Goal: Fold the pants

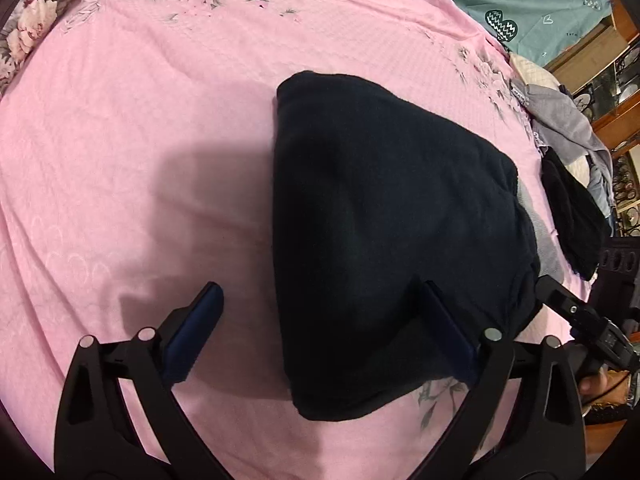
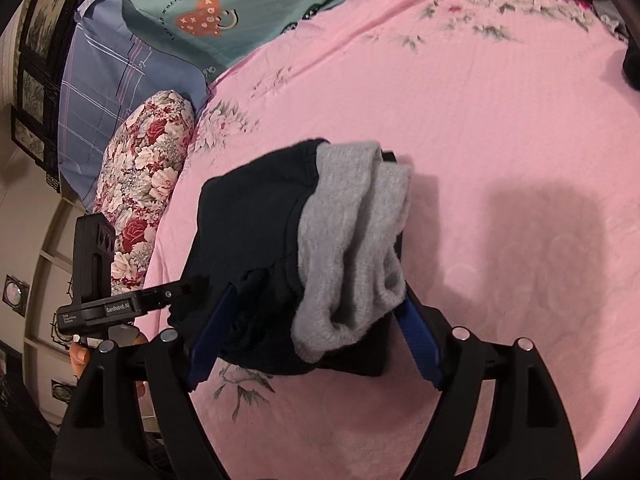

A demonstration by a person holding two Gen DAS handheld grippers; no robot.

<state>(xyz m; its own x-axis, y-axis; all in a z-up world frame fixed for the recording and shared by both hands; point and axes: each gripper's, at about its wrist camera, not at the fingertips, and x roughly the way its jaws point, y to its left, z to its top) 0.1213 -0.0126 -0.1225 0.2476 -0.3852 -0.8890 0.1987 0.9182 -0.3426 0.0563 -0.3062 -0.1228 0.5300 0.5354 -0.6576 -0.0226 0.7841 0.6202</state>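
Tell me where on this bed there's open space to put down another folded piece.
The widest bare stretch of the pink sheet lies beside the folded black pants, running up to the floral pillow. More bare sheet sits on the pants' other side, toward the flower print. It is crowded at the clothes pile by the bed's edge, and near the teal blanket.

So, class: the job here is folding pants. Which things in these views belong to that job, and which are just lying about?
Part of the job:
- folded dark pants with grey lining
- left gripper, open
- right gripper, open around the bundle
- pink bedsheet

Lying about:
- floral pillow
- teal quilt
- clothes heap at the bed edge
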